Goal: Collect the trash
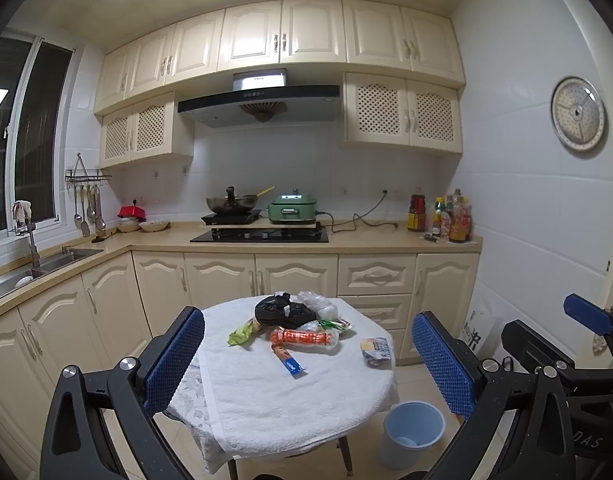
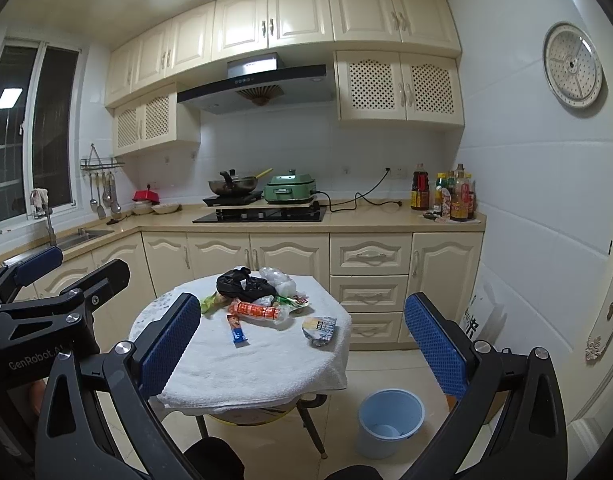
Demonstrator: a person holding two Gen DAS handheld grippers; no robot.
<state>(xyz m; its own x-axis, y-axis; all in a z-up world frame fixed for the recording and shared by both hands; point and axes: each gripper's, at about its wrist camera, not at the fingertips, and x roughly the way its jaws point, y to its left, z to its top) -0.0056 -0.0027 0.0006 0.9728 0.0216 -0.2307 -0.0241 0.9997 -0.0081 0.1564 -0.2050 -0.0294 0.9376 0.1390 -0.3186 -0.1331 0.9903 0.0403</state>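
Far left: sink set in the counter, tap beside it, utensils hanging on a wall rack. Centre back: wok on a hob and a green cooker next to it, under the hood. Right end of the counter: cluster of bottles. Cabinets run behind the table; nothing sits between either gripper and the trash.

Left gripper has its fingers spread wide, holding nothing, framing the round table (white towel over it). Right gripper has its fingers wide apart too, holding nothing.

Containers: light blue bin on the floor, just right of the table's front edge, upright. Something pale lies at the bottom, can't tell what.

Trash is all on the table, clustered toward the far half:
- green wrapper, leftmost, crumpled
- black plastic bag, bunched, at the back
- clear bag touching the black one on its right
- orange packet in front of the black bag
- blue-tipped stick wrapper lying flat, nearest the centre
- small foil packet apart from the pile, near the right edge
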